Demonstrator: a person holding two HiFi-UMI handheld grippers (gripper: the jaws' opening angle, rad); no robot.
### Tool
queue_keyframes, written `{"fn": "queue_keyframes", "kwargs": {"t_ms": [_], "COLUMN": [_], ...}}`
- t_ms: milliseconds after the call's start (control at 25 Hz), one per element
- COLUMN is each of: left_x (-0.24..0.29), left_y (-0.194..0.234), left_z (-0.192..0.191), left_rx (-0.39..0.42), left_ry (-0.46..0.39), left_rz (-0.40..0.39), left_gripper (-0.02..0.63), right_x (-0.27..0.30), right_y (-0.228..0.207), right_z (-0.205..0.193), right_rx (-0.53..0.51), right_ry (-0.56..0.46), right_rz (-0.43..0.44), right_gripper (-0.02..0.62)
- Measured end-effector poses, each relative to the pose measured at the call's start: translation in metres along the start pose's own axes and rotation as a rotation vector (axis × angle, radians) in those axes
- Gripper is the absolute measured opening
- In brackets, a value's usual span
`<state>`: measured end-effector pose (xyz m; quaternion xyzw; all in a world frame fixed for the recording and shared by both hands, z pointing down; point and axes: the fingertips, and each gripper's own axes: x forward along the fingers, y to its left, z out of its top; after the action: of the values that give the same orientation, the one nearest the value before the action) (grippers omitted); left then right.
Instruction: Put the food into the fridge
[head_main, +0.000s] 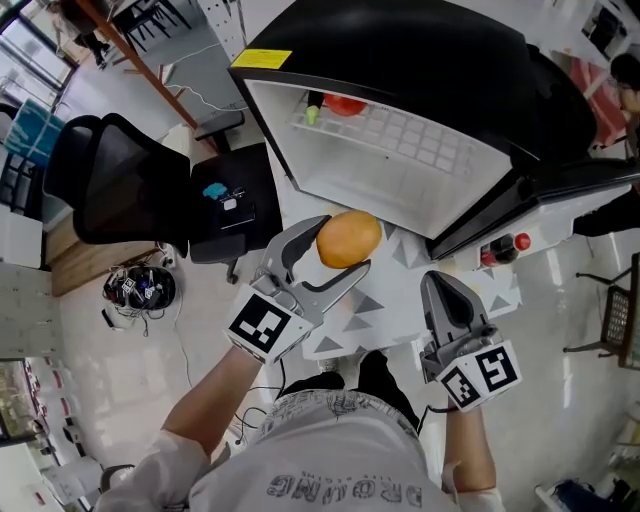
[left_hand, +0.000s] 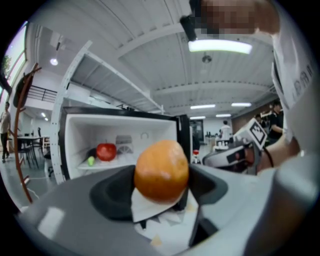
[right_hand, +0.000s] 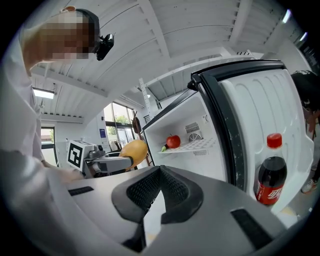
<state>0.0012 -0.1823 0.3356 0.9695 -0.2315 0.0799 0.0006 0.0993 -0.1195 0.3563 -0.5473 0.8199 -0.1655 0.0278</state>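
Left gripper (head_main: 344, 246) clamps the orange fruit (head_main: 352, 236), jaws hiding its sides; right gripper (head_main: 437, 282) is closed, empty.

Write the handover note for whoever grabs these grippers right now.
Grippers: the left gripper is shut on the orange fruit, held in front of the open fridge. The right gripper is shut and empty.
Fridge: a red fruit and a small green item lie on the shelf; a cola bottle stands in the door.
Done: the red fruit is inside.
Left: set the orange fruit on the shelf and release it; probably close the door afterwards.
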Motion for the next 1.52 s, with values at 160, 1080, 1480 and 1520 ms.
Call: {"fn": "queue_keyframes", "kwargs": {"t_ms": [160,1080,1480,1520], "left_x": [0.026,0.138,0.178,0.182], "left_y": [0.002,0.009,0.017,0.018], "left_z": [0.003,0.033,0.039,0.039], "left_rx": [0.026,0.195,0.282,0.29], "left_ry": [0.017,0.047,0.075,0.08], "left_rz": [-0.01,-0.093,-0.126,-0.129], "left_gripper": [0.328,0.328,0.328,0.328], "right_x": [-0.003,-0.01,-0.009,-0.009], "right_y": [-0.017,-0.056,-0.061,-0.06], "right_z": [0.004,0.036,0.04,0.041], "right_rx": [0.009,0.003,0.027,0.029], "right_ry": [-0.004,-0.063,-0.082,-0.084], "right_rz": [-0.001,0.03,0.034,0.036], "right_gripper": [0.002,0.002,0.002,0.002]}}
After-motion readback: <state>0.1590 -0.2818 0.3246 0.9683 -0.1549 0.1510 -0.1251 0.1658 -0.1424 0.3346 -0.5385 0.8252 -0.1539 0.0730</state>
